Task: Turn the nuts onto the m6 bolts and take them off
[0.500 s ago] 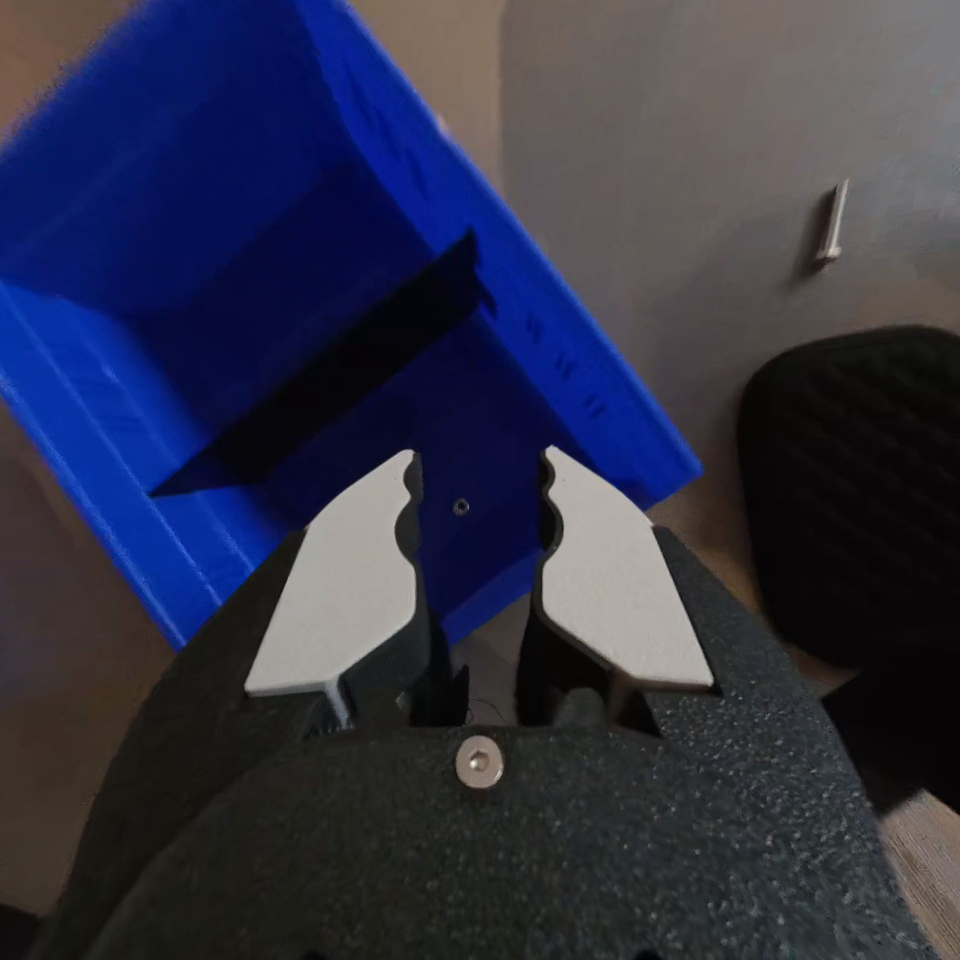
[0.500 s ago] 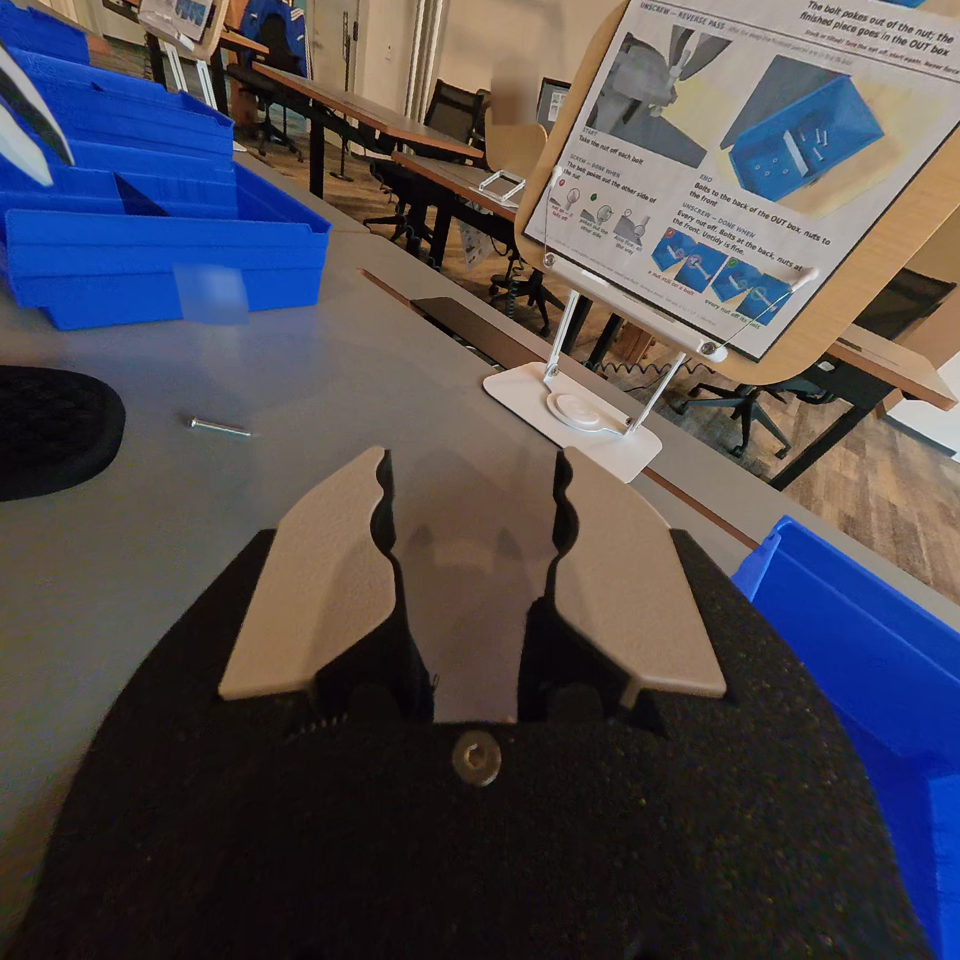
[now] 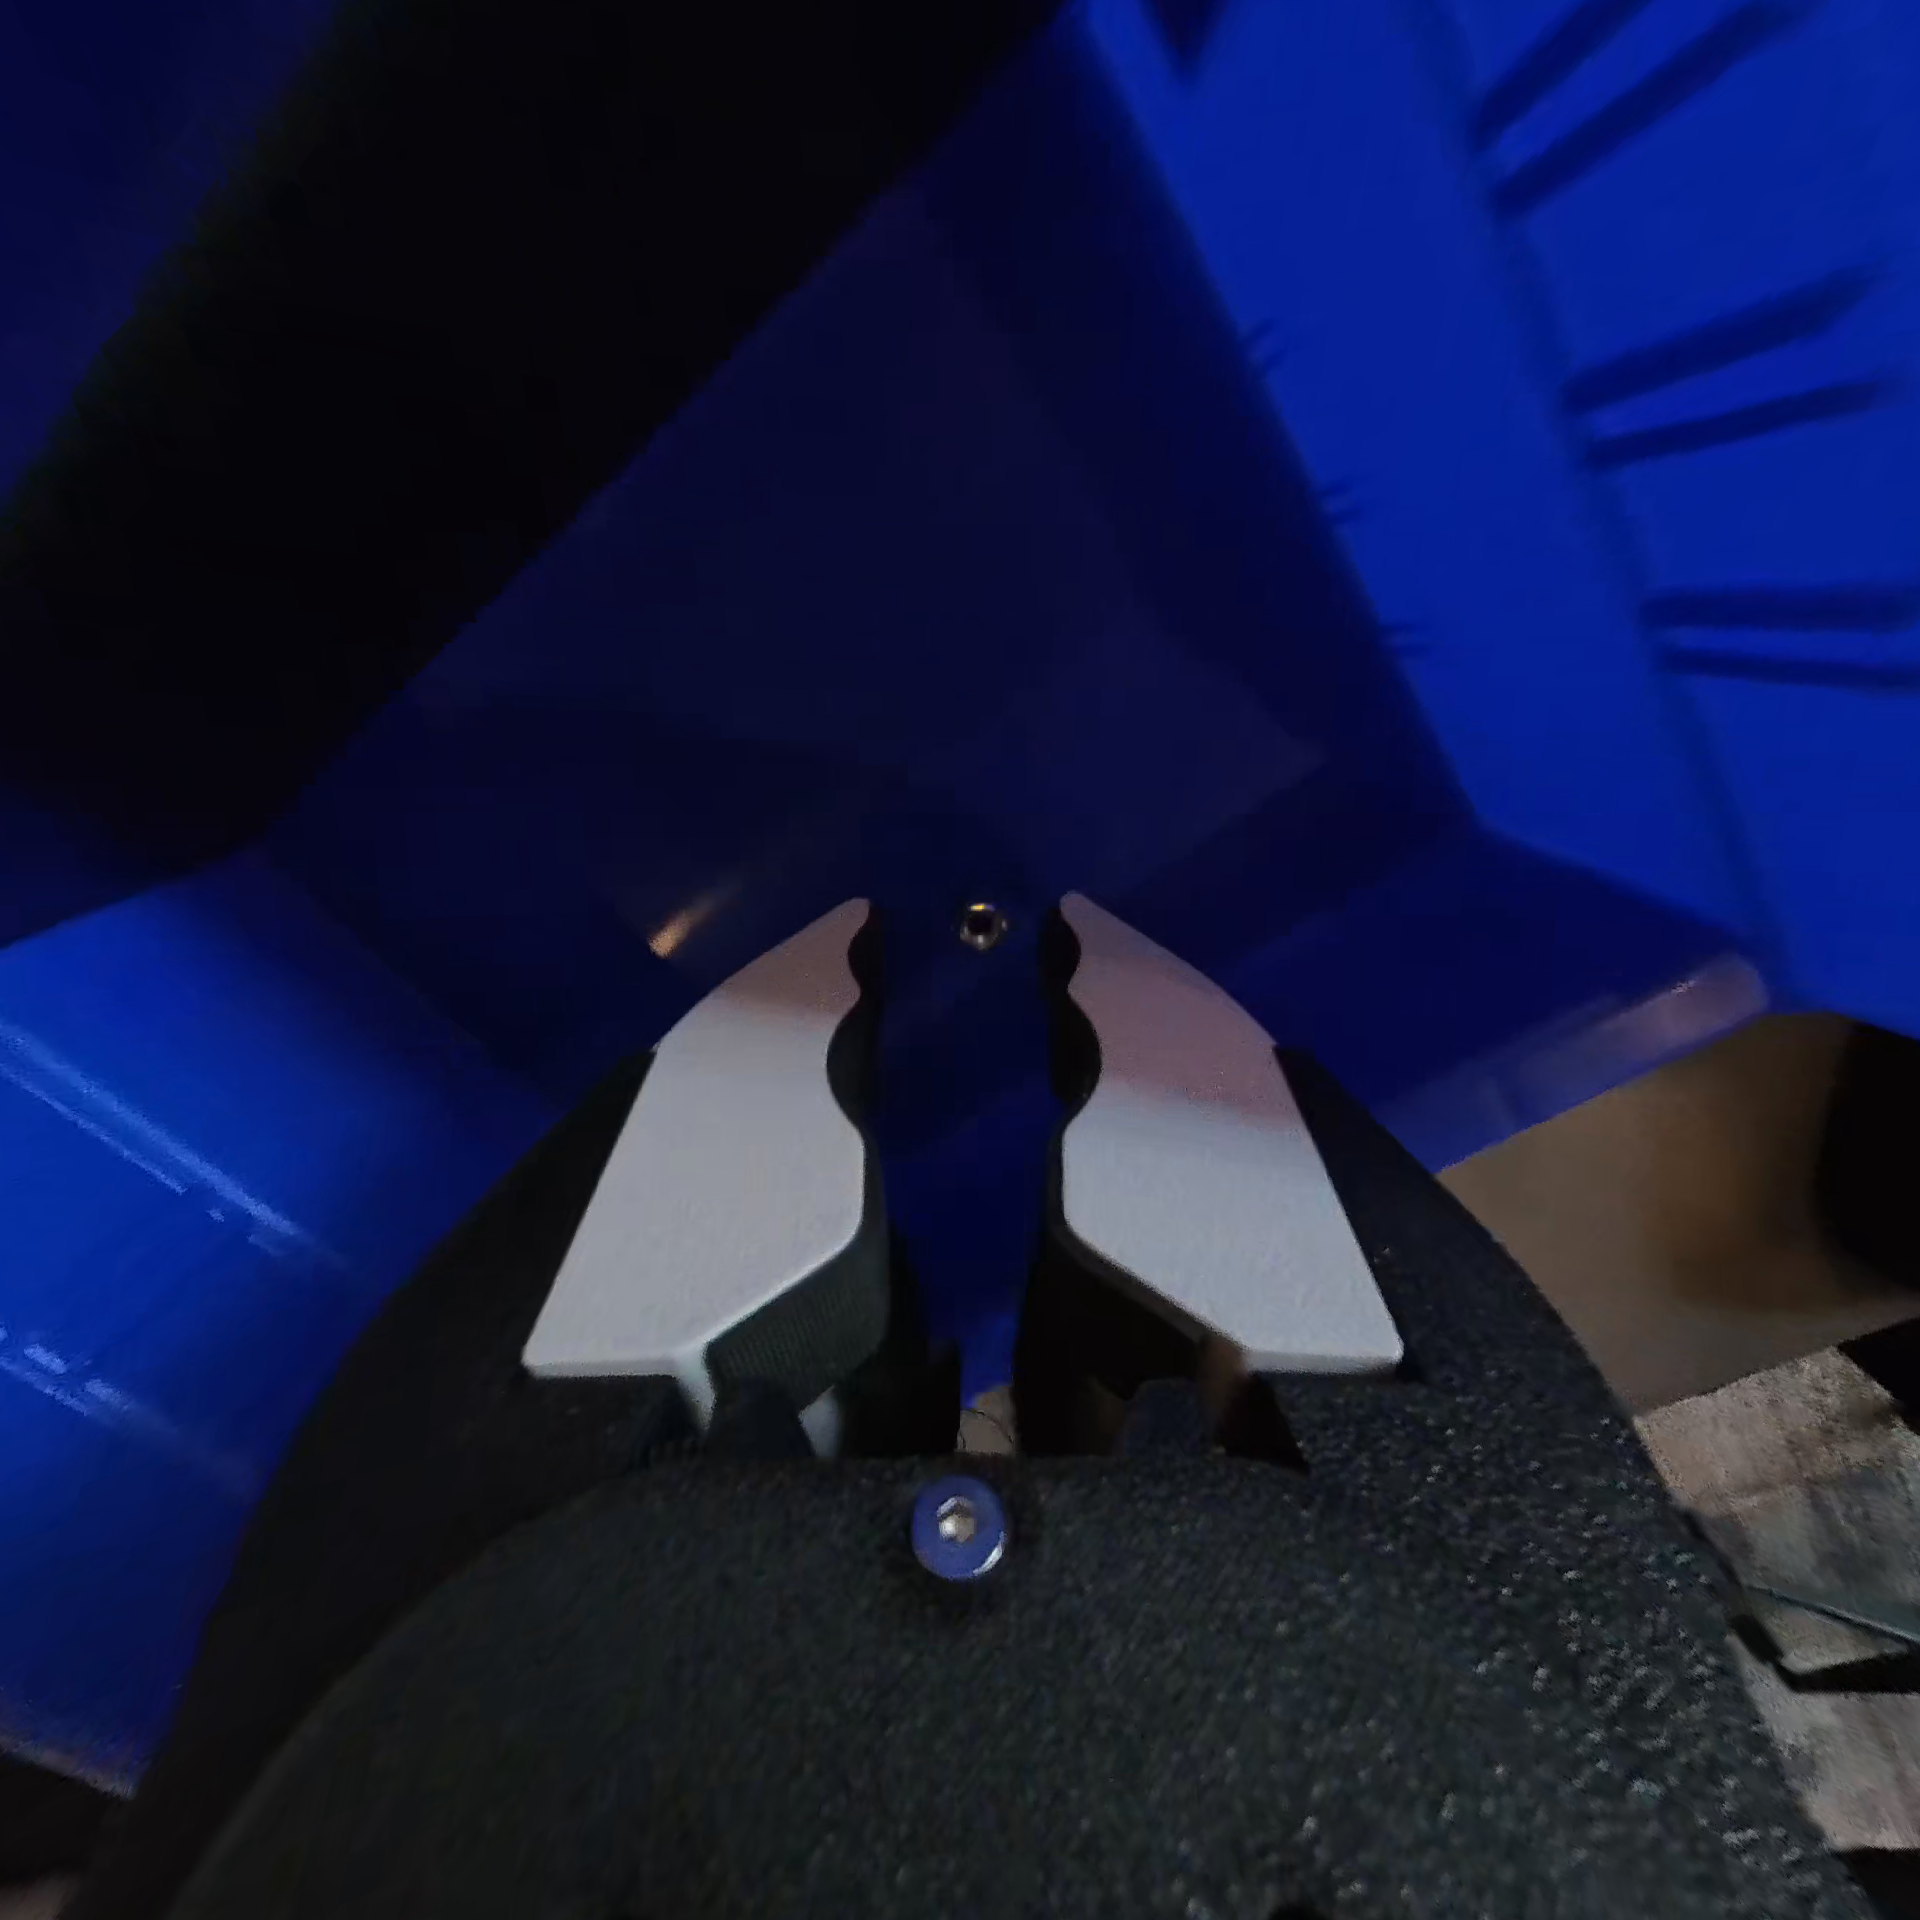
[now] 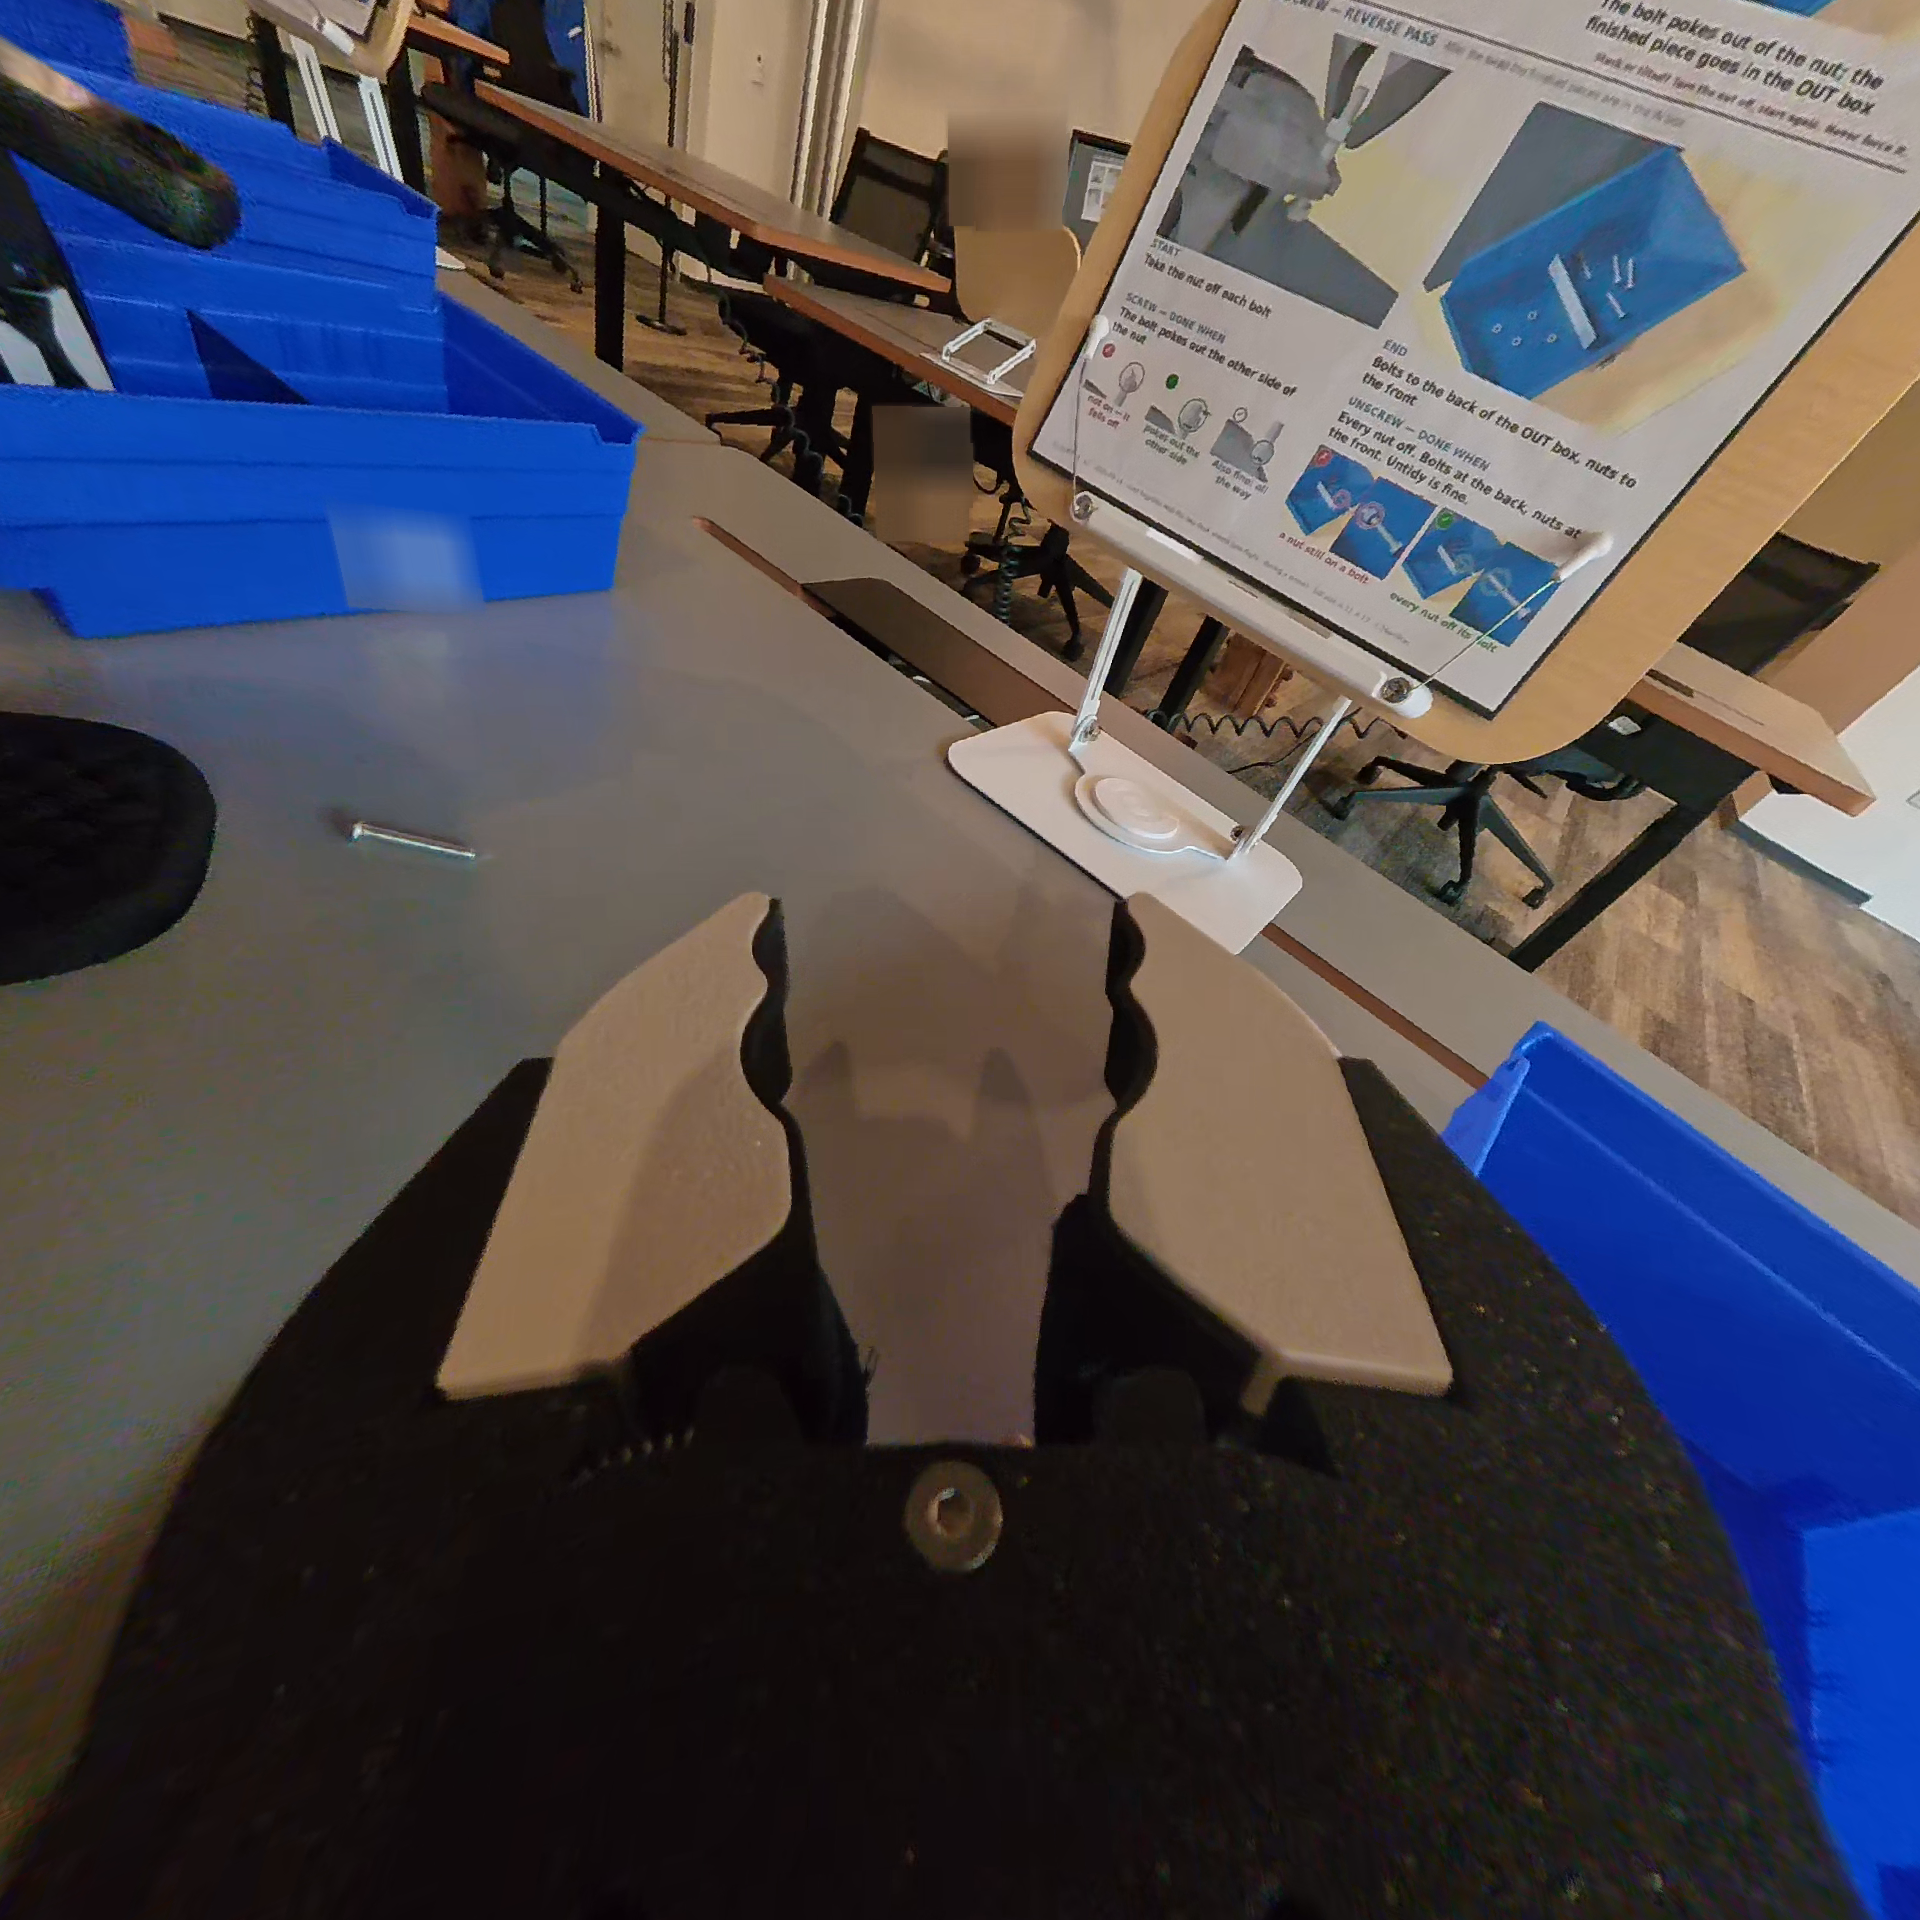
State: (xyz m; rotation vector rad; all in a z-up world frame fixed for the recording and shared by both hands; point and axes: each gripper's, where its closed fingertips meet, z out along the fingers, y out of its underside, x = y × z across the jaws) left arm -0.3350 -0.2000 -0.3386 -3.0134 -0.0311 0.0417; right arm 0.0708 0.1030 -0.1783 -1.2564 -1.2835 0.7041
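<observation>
In the left wrist view, the left gripper [image 3: 964, 920] is reaching into a blue bin [image 3: 1714, 468], its jaws narrow but not touching the small nut [image 3: 978, 924] lying between the fingertips. In the right wrist view, the right gripper [image 4: 945, 925] is hovering over the grey table [image 4: 582, 727], jaws wide and holding nothing, while a bolt [image 4: 414, 840] is lying to the left.

Left wrist view is down inside a blue bin [image 3: 1558, 520], looking close at its floor. Right wrist view sits low over the grey tabletop [image 4: 623, 748], facing out toward a document stand [image 4: 1122, 821]; that same blue bin [image 4: 312, 499] shows far left.
</observation>
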